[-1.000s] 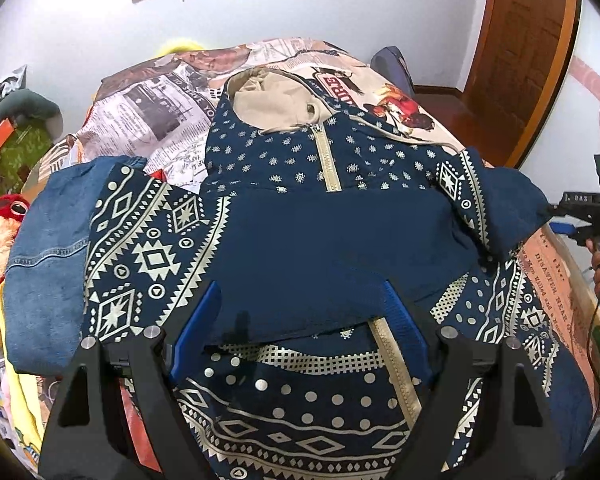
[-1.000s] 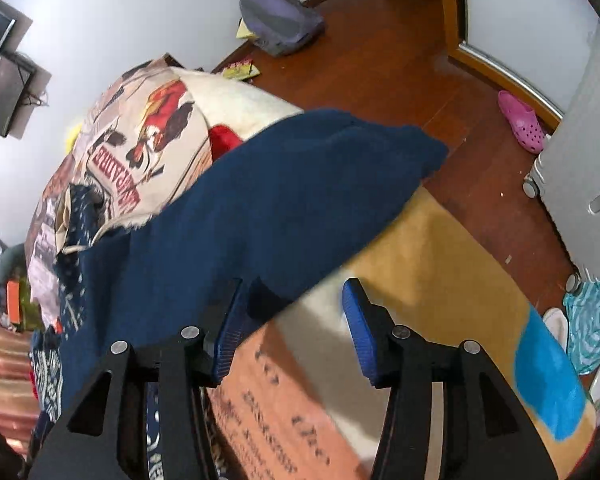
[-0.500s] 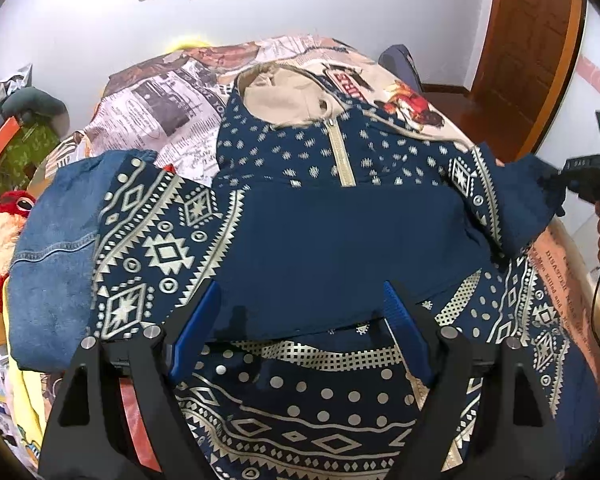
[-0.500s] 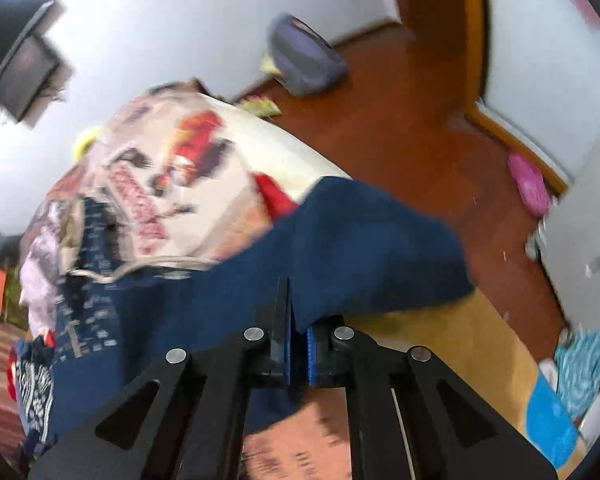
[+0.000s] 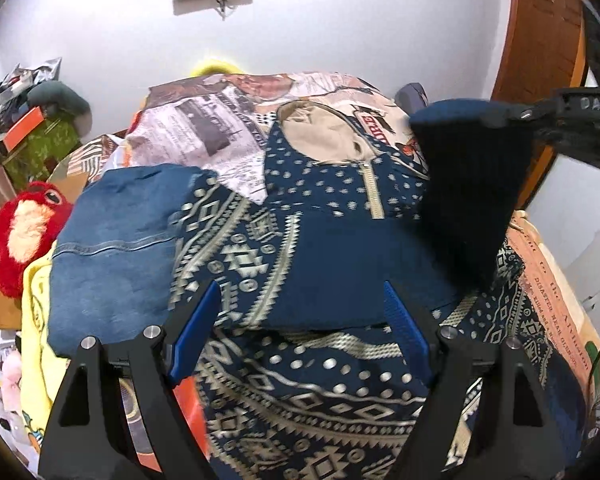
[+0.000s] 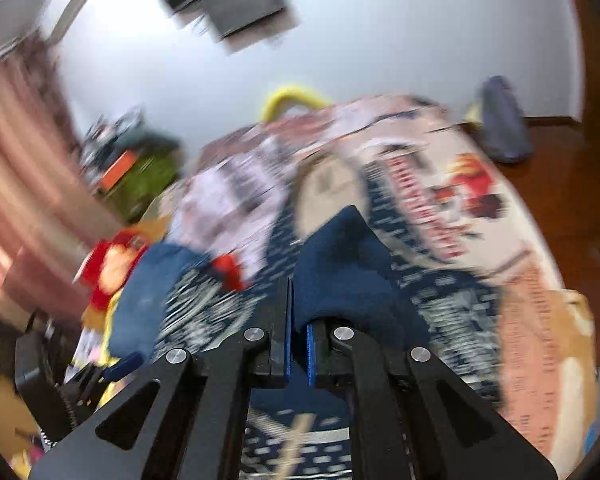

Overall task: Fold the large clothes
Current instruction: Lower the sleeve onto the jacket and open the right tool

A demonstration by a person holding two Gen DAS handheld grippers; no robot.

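A large navy hooded top [image 5: 340,264] with cream geometric print and a beige-lined hood [image 5: 320,136] lies spread on the bed. Its left sleeve is folded across the chest. My left gripper [image 5: 300,320] is open and empty, hovering over the lower front of the garment. My right gripper [image 6: 298,312] is shut on the navy right sleeve cuff [image 6: 340,264] and holds it lifted above the garment; the right wrist view is motion-blurred. In the left wrist view the lifted sleeve [image 5: 468,184] hangs from the right gripper [image 5: 528,116] at the upper right.
The bed wears a newspaper-print cover [image 5: 204,128]. Folded denim [image 5: 116,248] lies left of the top, with a yellow cloth [image 5: 36,300] and a red plush toy [image 5: 20,224] beyond. A wooden door [image 5: 548,40] stands at right; a grey bag [image 6: 500,120] is on the floor.
My right gripper closed on the right sleeve cuff, lifted it off the bed and swung it up and inward over the garment. My left gripper stayed open, shifting slightly.
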